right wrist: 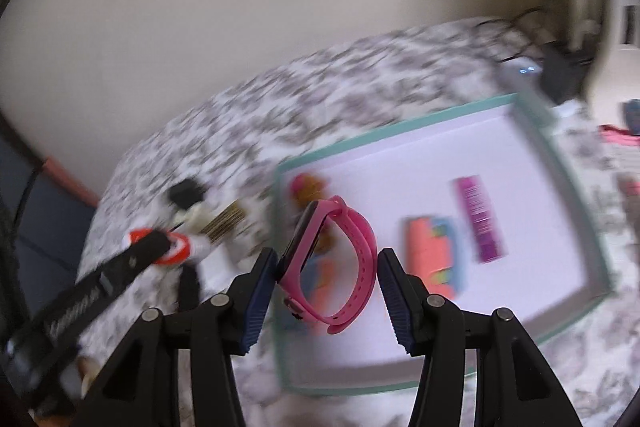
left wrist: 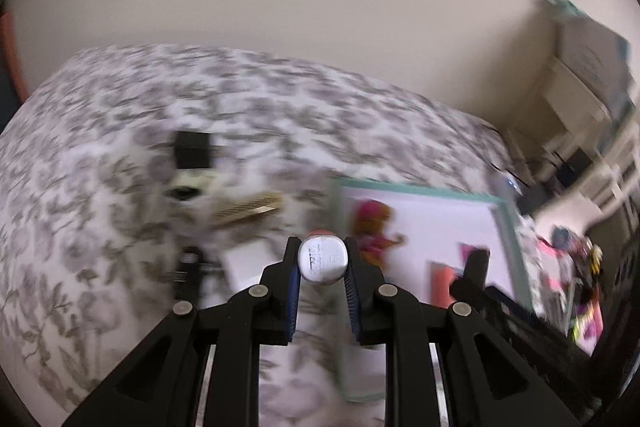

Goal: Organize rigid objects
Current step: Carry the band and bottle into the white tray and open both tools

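My left gripper (left wrist: 322,263) is shut on a white tube with a red-orange cap end (left wrist: 322,261), held above the floral bedspread; the tube also shows in the right wrist view (right wrist: 176,247). My right gripper (right wrist: 327,267) holds a pink smartwatch band (right wrist: 332,259) between its fingers over the left part of a shallow white box with a teal rim (right wrist: 472,111); the watch touches the left pad, and a small gap shows at the right pad. The box holds a small doll (right wrist: 308,187), an orange-and-blue item (right wrist: 432,251) and a purple tube (right wrist: 480,219).
On the bedspread left of the box lie a black cube (left wrist: 192,149), a cream item (left wrist: 188,187), a gold comb (left wrist: 248,209) and a white card (left wrist: 248,263). White shelving (left wrist: 580,95) and a cluttered floor stand to the right. Both views are motion-blurred.
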A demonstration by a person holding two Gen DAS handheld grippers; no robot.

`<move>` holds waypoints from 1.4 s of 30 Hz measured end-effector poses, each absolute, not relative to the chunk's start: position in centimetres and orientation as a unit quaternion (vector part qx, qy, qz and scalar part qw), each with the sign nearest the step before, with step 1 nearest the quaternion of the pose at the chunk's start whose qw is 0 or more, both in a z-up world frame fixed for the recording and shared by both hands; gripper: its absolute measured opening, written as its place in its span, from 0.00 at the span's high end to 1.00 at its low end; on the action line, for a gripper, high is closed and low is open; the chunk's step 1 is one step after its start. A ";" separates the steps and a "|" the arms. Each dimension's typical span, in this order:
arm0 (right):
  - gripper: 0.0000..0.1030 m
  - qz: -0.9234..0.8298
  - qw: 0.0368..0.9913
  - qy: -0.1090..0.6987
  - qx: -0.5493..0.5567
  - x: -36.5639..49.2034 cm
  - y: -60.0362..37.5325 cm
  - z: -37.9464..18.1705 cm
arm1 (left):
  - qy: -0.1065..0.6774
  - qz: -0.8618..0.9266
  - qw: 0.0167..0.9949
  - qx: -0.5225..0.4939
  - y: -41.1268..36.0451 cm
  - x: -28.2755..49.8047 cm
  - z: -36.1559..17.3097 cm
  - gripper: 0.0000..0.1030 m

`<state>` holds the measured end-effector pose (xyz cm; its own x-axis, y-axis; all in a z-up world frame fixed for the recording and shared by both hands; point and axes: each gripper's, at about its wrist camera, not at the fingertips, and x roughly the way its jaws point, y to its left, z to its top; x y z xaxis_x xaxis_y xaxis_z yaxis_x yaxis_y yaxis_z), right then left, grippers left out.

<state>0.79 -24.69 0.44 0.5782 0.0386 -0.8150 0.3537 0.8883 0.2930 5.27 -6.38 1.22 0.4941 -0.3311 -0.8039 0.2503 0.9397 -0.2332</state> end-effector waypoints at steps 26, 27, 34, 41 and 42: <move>0.47 -0.229 0.836 0.456 0.202 -0.5 -31.4 -1.3 | 0.510 -0.262 0.815 0.082 -15.9 2.0 -3.1 0.80; 0.47 -0.229 0.835 0.457 0.202 -0.5 -31.4 -1.3 | 0.512 -0.261 0.814 0.085 -15.9 2.0 -3.3 0.80; 0.46 -0.232 0.830 0.466 0.199 -0.4 -31.4 -1.9 | 0.517 -0.257 0.811 0.089 -15.9 2.3 -3.7 0.80; 0.46 -0.229 0.828 0.476 0.190 -0.1 -31.1 -2.2 | 0.524 -0.252 0.809 0.088 -15.6 2.5 -4.1 0.80; 0.46 -0.228 0.828 0.477 0.189 -0.1 -31.1 -2.3 | 0.523 -0.251 0.809 0.088 -15.6 2.6 -4.1 0.79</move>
